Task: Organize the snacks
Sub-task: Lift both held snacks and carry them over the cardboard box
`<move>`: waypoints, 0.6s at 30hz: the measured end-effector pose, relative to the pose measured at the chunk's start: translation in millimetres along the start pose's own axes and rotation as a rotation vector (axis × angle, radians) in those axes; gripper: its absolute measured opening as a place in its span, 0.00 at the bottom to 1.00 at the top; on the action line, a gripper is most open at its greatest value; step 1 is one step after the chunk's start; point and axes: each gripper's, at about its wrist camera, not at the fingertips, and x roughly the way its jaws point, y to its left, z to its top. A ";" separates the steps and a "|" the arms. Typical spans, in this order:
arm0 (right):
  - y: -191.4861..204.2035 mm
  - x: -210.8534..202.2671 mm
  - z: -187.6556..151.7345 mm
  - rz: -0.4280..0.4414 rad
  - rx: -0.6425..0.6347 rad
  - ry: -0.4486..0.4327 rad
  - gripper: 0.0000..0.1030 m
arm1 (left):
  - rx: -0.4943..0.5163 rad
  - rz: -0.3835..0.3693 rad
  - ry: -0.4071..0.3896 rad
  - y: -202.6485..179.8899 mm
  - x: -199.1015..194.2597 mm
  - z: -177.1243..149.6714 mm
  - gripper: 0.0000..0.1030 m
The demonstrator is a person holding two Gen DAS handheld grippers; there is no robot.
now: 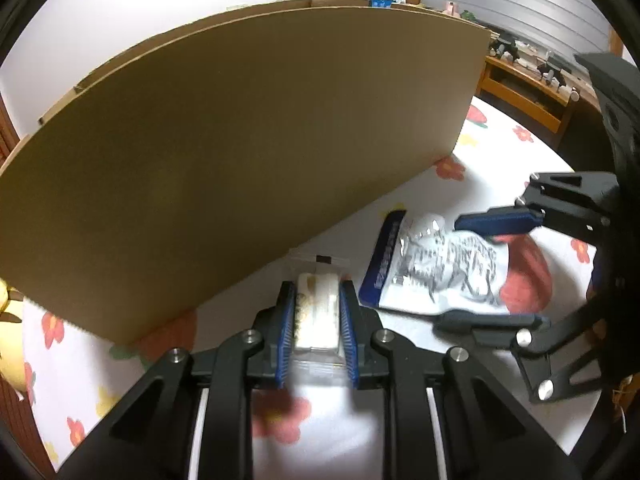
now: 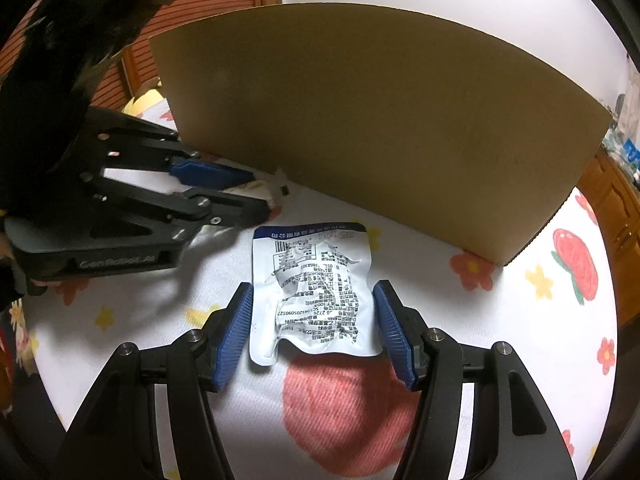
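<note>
I see two snacks on my flowered cloth: a small clear-wrapped pale biscuit bar (image 1: 318,312) — lying lengthwise just before the tall brown cardboard box (image 1: 248,152) — and beside it a crinkled white foil pouch with a blue top band (image 2: 314,292), lying flat, printed side up.

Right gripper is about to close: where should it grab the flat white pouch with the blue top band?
Pinch the white pouch with the blue top band across its two long side edges, coming from its crumpled bottom end. It lies flat between the open right gripper.
</note>
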 end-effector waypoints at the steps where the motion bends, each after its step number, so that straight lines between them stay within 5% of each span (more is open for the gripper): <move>1: -0.4 0.1 -0.1 0.000 0.000 0.000 0.60 | -0.004 -0.003 0.001 0.0 -2.2 -2.8 0.19; 18: -4.3 1.1 1.3 0.000 -0.001 0.002 0.60 | -0.103 -0.021 -0.121 0.8 -52.2 -40.3 0.19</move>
